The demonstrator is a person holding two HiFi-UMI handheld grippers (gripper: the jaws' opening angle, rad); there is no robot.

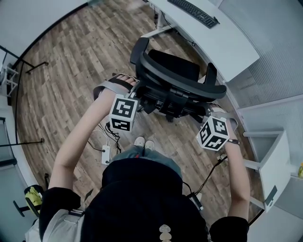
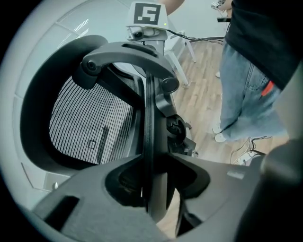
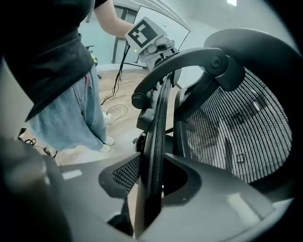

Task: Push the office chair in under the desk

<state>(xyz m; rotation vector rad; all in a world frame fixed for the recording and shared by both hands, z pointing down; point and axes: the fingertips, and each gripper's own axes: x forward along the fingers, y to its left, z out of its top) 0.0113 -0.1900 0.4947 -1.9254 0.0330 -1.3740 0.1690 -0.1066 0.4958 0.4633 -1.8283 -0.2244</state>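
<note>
The black office chair stands on the wood floor with its seat toward the white desk and its mesh backrest toward me. My left gripper is at the left end of the backrest's top rim, my right gripper at the right end. In the left gripper view the rim runs straight between the jaws of the left gripper, which close on it. The right gripper holds the same rim from the other end, with the mesh beside it.
A keyboard lies on the desk. A power strip and cables lie on the floor by my feet. A white cabinet stands to the right, and stand legs reach in at the left.
</note>
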